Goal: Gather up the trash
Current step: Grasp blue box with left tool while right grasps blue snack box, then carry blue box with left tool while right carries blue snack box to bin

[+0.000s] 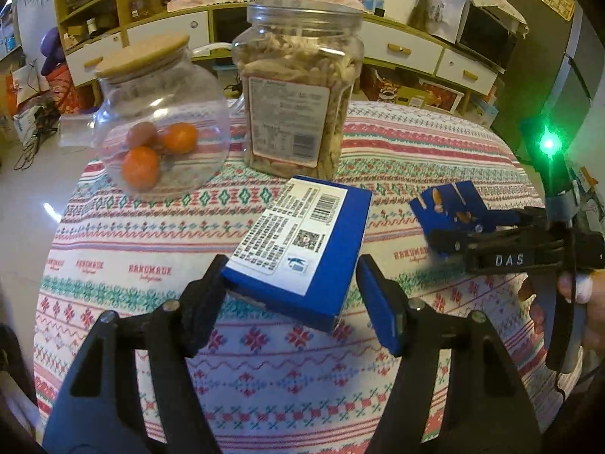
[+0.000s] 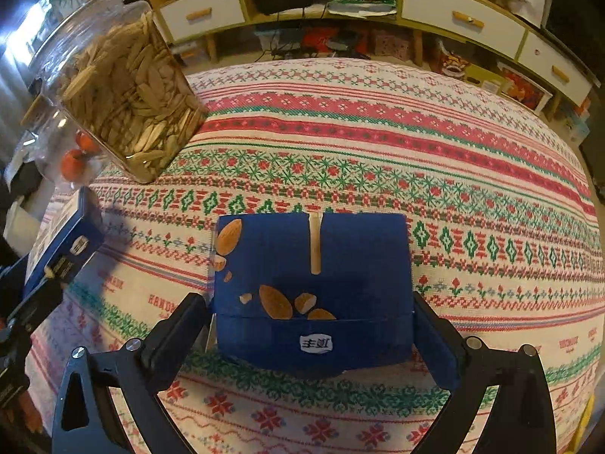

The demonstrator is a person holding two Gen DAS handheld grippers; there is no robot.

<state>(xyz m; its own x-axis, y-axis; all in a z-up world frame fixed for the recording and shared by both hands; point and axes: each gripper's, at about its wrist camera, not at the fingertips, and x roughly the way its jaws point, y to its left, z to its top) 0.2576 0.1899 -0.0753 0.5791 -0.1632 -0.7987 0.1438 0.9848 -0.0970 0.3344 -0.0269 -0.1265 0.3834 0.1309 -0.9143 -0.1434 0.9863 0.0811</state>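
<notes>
The worktop (image 1: 124, 265) wears a woven cloth with red, green and white bands. Behind it a low cabinet (image 1: 401, 49) with white drawers runs along the wall.

In the left wrist view, at about 10 o'clock, a round glass jar (image 1: 162, 113) with a cork lid holds orange fruits. At 12 o'clock stands a tall clear jar (image 1: 298, 87) full of pale seeds.

The blue box (image 1: 302, 249) lies in the middle, tilted, with a white label and a barcode on top. The near end of the blue box is between the fingers of the left gripper (image 1: 291, 295). The left finger (image 1: 206, 295) seems to touch the corner, but the right finger (image 1: 382, 314) stands just beside the box with a small gap. So the box is not firmly grasped.

At 3 o'clock a person's hand (image 1: 574, 295) carries the right gripper (image 2: 310, 325). In the right wrist view a second piece, the blue lid (image 2: 314, 287), with printed almonds, lies on the cloth between its wide fingers. The fingers stand just beside its two sides; whether they press on it cannot be told.
</notes>
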